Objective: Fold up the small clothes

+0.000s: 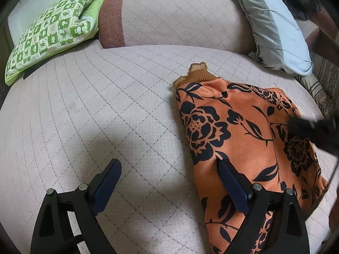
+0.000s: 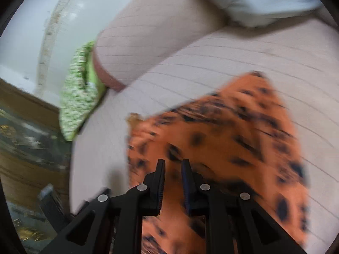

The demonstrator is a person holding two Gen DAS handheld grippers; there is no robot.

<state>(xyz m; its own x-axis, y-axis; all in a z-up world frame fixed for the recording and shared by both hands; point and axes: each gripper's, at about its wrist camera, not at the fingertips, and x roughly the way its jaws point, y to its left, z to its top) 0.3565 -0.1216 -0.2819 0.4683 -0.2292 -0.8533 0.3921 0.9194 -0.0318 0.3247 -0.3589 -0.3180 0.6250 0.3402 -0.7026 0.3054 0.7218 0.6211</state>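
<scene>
An orange garment with black flowers (image 1: pixel 239 135) and a brown ribbed collar lies on the pink quilted sofa seat (image 1: pixel 95 110), at the right. My left gripper (image 1: pixel 169 169) is open and empty above the seat; its right finger (image 1: pixel 231 182) sits over the garment's left edge. The right wrist view is blurred by motion. There my right gripper (image 2: pixel 173 165) hovers over the garment (image 2: pixel 222 139) with its fingers close together, a narrow gap between them, nothing seen held. A dark blurred shape at the right edge of the left wrist view (image 1: pixel 311 131) lies over the garment.
A green and white patterned cushion (image 1: pixel 53 31) lies at the sofa's back left. A grey and pale blue pillow (image 1: pixel 273 25) leans at the back right. The sofa backrest (image 1: pixel 169 17) runs behind. The seat's left edge and floor show in the right wrist view (image 2: pixel 31 148).
</scene>
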